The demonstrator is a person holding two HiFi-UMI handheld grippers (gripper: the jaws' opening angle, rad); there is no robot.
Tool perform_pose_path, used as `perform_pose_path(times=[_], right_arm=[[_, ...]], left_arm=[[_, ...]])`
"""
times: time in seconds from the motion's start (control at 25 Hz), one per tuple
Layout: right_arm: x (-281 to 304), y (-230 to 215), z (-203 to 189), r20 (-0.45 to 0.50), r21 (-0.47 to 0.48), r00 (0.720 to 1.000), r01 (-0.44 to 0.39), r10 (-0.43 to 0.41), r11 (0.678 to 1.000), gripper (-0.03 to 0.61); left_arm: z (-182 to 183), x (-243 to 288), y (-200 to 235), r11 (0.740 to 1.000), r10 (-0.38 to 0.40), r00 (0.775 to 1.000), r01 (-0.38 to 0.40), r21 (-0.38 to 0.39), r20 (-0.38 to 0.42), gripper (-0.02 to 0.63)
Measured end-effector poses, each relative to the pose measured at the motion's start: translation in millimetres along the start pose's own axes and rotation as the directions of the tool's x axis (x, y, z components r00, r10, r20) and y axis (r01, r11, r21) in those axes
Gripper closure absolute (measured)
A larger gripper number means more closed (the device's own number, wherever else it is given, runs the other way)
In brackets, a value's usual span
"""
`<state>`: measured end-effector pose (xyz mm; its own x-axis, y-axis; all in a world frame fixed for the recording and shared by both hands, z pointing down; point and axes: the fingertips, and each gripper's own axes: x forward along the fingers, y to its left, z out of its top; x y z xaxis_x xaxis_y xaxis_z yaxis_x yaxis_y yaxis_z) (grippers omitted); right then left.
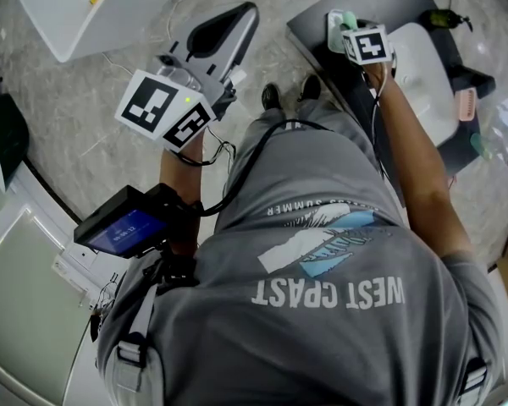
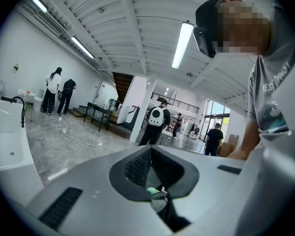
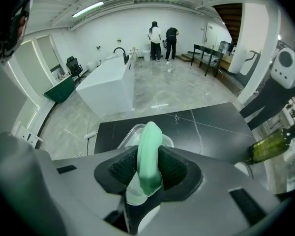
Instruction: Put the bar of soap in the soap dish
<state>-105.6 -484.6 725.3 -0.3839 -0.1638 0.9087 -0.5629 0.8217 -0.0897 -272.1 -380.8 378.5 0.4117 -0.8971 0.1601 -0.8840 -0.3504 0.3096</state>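
My right gripper [image 3: 148, 170] is shut on a pale green bar of soap [image 3: 150, 141], which stands on edge between the pads. Just beyond it a clear soap dish [image 3: 129, 134] lies on the black table [image 3: 206, 127], partly hidden by the soap. In the head view the right gripper [image 1: 343, 22] reaches out over the black table [image 1: 389, 2], and the soap [image 1: 348, 18] shows as a green spot at its tip. My left gripper [image 1: 230, 30] is held up over the floor, away from the table. Its jaws [image 2: 150, 154] are shut with nothing between them.
A white basin [image 1: 427, 74] and a pink item [image 1: 466, 104] sit on the table's right part. A green glass bottle [image 3: 270, 146] stands at the table's right edge. A white bathtub [image 3: 110, 85] stands beyond the table, and people stand far off in the hall.
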Motion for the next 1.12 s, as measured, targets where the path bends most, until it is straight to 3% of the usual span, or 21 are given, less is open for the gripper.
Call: perform_pose_path(times=[0.28,0.52,0.72,1.12], right_arm=[[8,1,-13,-0.05,-0.007,0.999,0.019,-0.019,1.0,0.454],[-10,-6,-15,-0.094,-0.045,0.988,0.12,-0.124,0.992,0.454],[-17,8,16,0.025,-0.055,0.998,0.06,-0.059,0.997,0.454],[-13,15,16,0.03,-0.028,0.998,0.058,-0.057,0.998,0.454]], left_arm=[[-4,-4,1,1.0,0.005,1.0,-0.005,0.003,0.001,0.607],[6,-24,3,1.0,0.008,1.0,-0.008,0.009,0.011,0.607],[10,-33,2,1.0,-0.006,1.0,0.005,0.013,0.028,0.607],[2,-45,10,1.0,-0.007,0.999,0.006,0.023,0.046,0.607]])
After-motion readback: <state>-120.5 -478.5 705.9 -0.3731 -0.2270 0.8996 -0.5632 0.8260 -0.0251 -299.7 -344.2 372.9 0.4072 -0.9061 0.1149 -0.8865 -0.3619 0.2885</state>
